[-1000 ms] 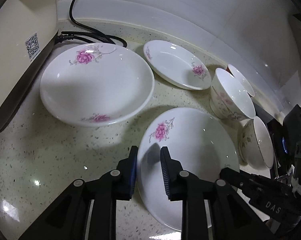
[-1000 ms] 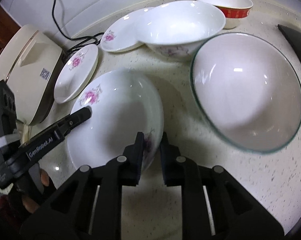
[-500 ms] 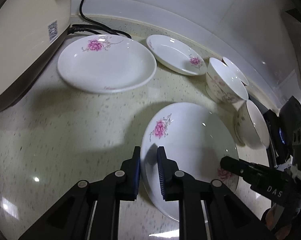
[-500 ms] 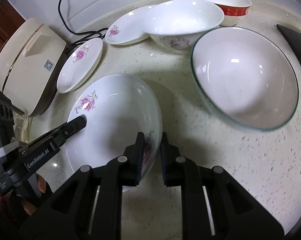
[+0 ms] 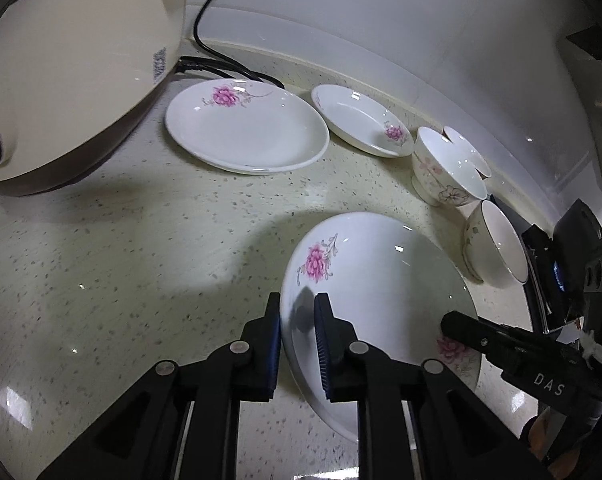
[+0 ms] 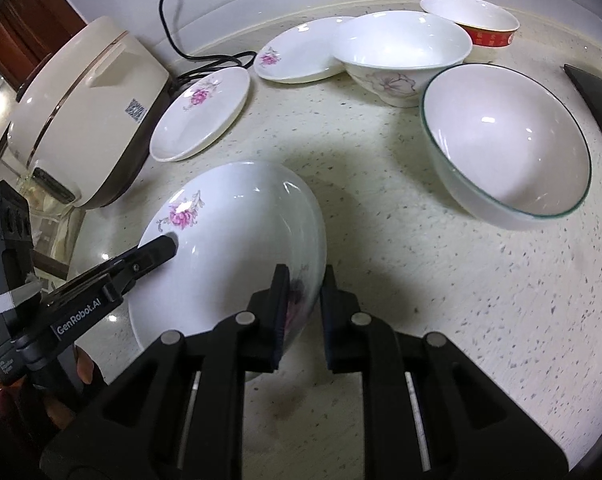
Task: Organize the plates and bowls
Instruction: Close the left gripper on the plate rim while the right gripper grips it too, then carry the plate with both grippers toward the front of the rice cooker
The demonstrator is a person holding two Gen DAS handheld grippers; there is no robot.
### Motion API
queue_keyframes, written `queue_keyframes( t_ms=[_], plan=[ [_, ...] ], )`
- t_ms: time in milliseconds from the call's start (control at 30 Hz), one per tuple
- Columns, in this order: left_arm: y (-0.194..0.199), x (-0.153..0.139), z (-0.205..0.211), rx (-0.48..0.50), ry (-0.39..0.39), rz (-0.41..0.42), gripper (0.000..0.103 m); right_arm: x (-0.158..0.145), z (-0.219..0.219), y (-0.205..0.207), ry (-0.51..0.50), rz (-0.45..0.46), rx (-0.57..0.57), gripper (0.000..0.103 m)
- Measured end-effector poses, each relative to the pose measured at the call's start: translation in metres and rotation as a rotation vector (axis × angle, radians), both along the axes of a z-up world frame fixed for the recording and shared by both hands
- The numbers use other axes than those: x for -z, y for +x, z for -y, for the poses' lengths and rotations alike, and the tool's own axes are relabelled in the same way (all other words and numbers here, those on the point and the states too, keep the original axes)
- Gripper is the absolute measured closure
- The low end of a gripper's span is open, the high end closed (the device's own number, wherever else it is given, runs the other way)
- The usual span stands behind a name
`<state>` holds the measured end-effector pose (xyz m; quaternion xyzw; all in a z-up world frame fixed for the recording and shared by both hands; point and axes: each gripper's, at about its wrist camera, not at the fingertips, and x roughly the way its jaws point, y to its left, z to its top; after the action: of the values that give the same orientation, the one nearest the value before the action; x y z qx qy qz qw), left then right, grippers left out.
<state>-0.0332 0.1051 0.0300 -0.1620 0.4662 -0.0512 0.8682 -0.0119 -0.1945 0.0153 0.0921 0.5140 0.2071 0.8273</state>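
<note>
A white plate with pink flowers hangs a little above the speckled counter, held from both sides. My left gripper is shut on its left rim, and my right gripper is shut on its right rim. Each gripper shows in the other's view, the right gripper at the plate's far edge and the left gripper near the flower. Two more flowered plates lie near the back wall. A green-rimmed bowl, a flowered bowl and a red-banded bowl stand to the right.
A cream rice cooker with a black cord stands at the left beside the plates. A dark stove edge lies at the far right. Bare counter spreads to the left of the held plate.
Both grippers have drawn back from the wall with the plate, lifting it slightly. The left jaws closed fully onto the rim. The other plates now look farther away.
</note>
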Motion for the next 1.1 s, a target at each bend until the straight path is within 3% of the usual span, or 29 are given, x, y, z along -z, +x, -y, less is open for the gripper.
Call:
queue_keyframes(
  t_ms=[667, 1100],
  plan=[
    [-0.053, -0.014, -0.045, -0.138, 0.013, 0.024, 0.086, -0.014, -0.055, -0.025, 0.012, 0.056, -0.164, 0.085],
    [-0.087, -0.008, -0.103, -0.306, -0.023, 0.012, 0.086, -0.021, -0.121, -0.041, -0.031, 0.094, -0.357, 0.085]
  ],
)
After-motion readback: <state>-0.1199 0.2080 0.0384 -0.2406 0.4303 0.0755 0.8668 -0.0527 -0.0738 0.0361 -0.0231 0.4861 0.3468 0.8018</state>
